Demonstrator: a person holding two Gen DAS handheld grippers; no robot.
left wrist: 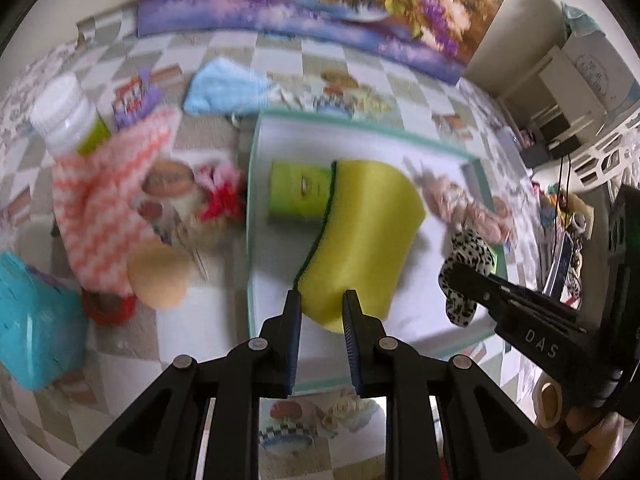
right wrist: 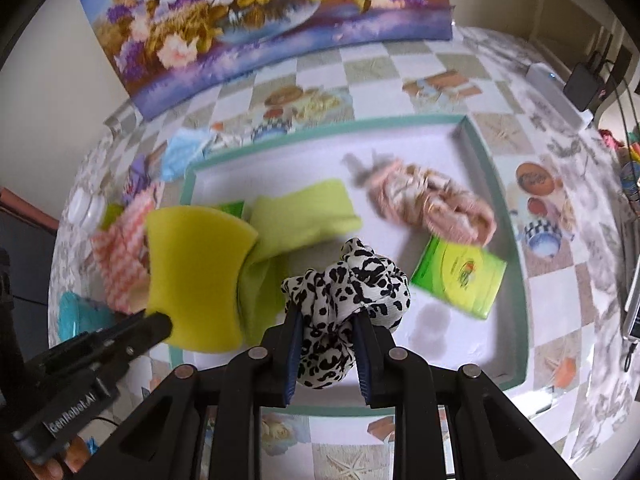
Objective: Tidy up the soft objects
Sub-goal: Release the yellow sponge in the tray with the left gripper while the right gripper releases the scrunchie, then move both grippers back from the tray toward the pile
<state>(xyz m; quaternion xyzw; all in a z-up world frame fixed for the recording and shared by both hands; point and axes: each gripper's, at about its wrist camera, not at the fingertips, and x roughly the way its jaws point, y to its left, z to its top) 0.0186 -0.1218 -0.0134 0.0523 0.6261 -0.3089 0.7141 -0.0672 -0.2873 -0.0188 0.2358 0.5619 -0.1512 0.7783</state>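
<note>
Now both grippers are clamped on soft things over the shallow teal-rimmed tray [right wrist: 486, 168]. The left gripper [left wrist: 322, 298] has its jaws drawn narrow, pinching the near end of a yellow sponge [left wrist: 360, 232] with a dark green scrub layer along one edge; the sponge hangs above the tray's left part. The right gripper [right wrist: 326, 318] is likewise nearly closed, its blue pads squeezing a black-and-white leopard-print scrunchie [right wrist: 348, 280] that bulges out above the fingertips, over the tray's near middle.

Readable writing is scant: the side of the right gripper, seen from the left wrist, bears the letters "DAS", and the left gripper's side, seen from the right wrist, carries a white label that seems to read "genRobot.AI". The print on the green packets is too blurred to read.

Counting inside the tray: two green packets, one [right wrist: 460, 276] near the right wall and one [right wrist: 232, 208] mostly hidden behind the sponge; one lime-green cloth [right wrist: 304, 212]; one pinkish-beige knotted fabric bundle [right wrist: 432, 200].

Outside it, on the checked tablecloth [right wrist: 560, 280] to the left: one coral-and-white zigzag cloth [left wrist: 104, 200], one light blue cloth [left wrist: 228, 88], one white-capped bottle [left wrist: 68, 116], one round tan puff [left wrist: 160, 276], one turquoise object [left wrist: 36, 328] and one red ring-shaped item [left wrist: 110, 306], partly hidden. A flower painting [right wrist: 260, 20] leans against the wall behind.
</note>
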